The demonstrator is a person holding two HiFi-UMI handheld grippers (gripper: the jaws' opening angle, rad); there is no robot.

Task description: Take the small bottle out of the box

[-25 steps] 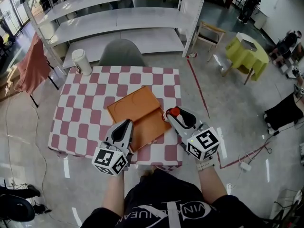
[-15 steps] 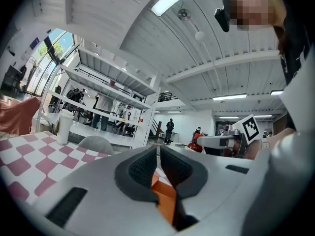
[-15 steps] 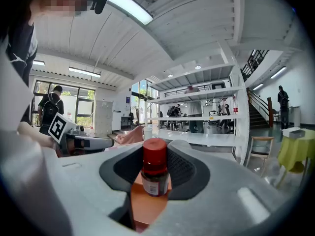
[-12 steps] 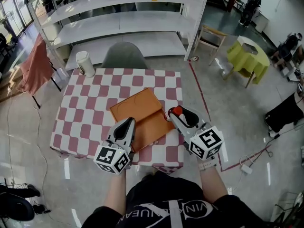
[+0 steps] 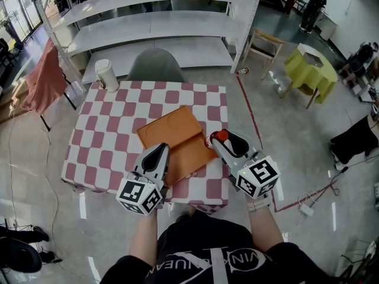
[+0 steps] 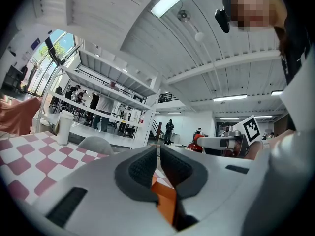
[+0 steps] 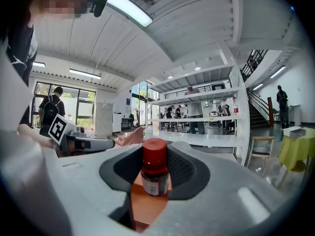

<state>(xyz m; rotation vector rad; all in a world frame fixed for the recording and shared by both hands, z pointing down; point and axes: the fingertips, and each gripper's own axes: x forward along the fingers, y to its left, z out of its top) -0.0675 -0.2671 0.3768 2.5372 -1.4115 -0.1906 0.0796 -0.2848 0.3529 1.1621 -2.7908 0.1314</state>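
Head view: a table [image 5: 100, 141] with a red-and-white checked cloth, and an orange box [image 5: 177, 138] lying open on it, lid folded back. A white cup [image 5: 105, 74] stands at the far left corner, well apart from the work. The left gripper [image 5: 159, 149] hovers over the box's near left edge. The right gripper [image 5: 220, 139] sits at the box's right edge with the small bottle [image 5: 221, 136] in it, red cap up. Whether the bottle's base has cleared the box wall cannot be told from here. Left gripper view: the left gripper [image 6: 158, 156] has its jaws together with nothing between them, and orange box surface shows below. Right gripper view: the right gripper [image 7: 155, 154] is clamped on the bottle [image 7: 155, 168], pads against the dark body just under the cap, bottle upright, orange box surface showing beneath it. Judgement: the step in hand is the lift-out. It should go well if the grip stays steady, the bottle rises straight until its base is above the wall, and only then moves sideways to bare cloth on the right. The hold is high on the bottle, so any tilt risks it swinging or slipping. The left gripper could press on the box if it starts to lift. Writing: the bottle carries a pale label with print too small to read. Each gripper's cube bears black-and-white square markers. White lettering on the person's dark shirt is too cut off to read.
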